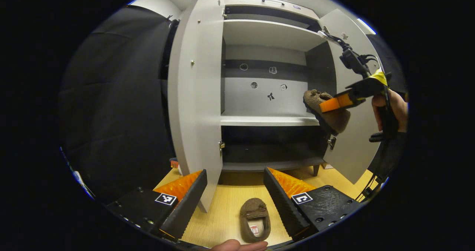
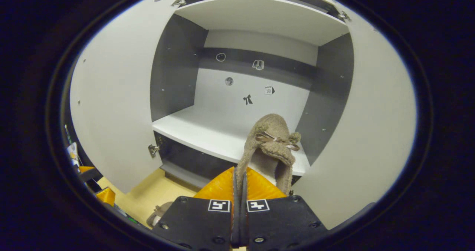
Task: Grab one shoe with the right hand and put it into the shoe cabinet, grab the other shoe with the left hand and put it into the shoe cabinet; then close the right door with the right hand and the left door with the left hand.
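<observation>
Open shoe cabinet, one slipper carried at the middle shelf, one slipper on the floor.

The shoe cabinet (image 1: 267, 95) stands with its left door (image 1: 196, 95) and right door (image 1: 352, 132) both swung wide. The right gripper (image 2: 239, 191) has its jaws clenched on the edge of a brown slipper (image 2: 269, 151), held in the air near the front of the white middle shelf (image 2: 207, 132). The left gripper (image 1: 233, 191) hangs released above the other slipper (image 1: 255, 219), which lies on the wooden floor (image 1: 230, 202) before the cabinet, between its spread fingers (image 1: 284, 199).
</observation>
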Demonstrator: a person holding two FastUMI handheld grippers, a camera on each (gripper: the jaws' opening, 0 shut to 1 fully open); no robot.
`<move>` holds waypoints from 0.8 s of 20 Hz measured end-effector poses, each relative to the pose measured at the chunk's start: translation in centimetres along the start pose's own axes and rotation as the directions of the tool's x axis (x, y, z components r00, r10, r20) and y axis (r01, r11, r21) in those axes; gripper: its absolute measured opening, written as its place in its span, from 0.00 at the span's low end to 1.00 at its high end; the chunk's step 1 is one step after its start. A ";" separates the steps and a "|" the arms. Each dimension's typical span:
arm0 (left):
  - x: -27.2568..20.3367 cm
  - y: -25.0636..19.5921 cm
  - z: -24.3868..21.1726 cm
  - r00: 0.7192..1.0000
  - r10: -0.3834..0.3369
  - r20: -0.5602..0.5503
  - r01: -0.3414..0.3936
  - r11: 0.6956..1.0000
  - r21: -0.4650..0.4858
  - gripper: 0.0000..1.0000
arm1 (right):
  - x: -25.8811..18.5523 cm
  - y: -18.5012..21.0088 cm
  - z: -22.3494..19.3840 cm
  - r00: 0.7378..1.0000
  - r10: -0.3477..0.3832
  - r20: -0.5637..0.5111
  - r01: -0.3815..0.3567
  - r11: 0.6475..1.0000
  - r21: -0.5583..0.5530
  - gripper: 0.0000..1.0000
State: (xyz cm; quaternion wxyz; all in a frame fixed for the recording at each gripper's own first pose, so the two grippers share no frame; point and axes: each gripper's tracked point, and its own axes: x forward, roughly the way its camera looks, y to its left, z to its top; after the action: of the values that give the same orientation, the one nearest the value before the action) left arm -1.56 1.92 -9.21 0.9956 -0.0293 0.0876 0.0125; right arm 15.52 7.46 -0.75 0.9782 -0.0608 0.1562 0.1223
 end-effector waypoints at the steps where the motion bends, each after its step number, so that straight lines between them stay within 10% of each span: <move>1: -0.2 0.6 -0.3 1.000 0.019 -0.006 -0.019 1.000 0.001 0.96 | 1.4 -0.1 0.7 1.000 0.002 -0.002 -0.002 1.000 -0.005 0.04; 16: -1.9 4.9 -2.4 0.981 0.177 -0.080 -0.181 0.982 -0.049 0.96 | 14.6 -3.1 5.0 0.998 -0.045 -0.051 0.041 0.997 -0.068 0.04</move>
State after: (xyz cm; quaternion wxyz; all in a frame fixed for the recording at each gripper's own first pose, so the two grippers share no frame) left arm -4.00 6.66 -11.49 0.9853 -0.0498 0.1268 0.1033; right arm 31.23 8.48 -0.42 0.9736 -0.0999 0.1763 0.1047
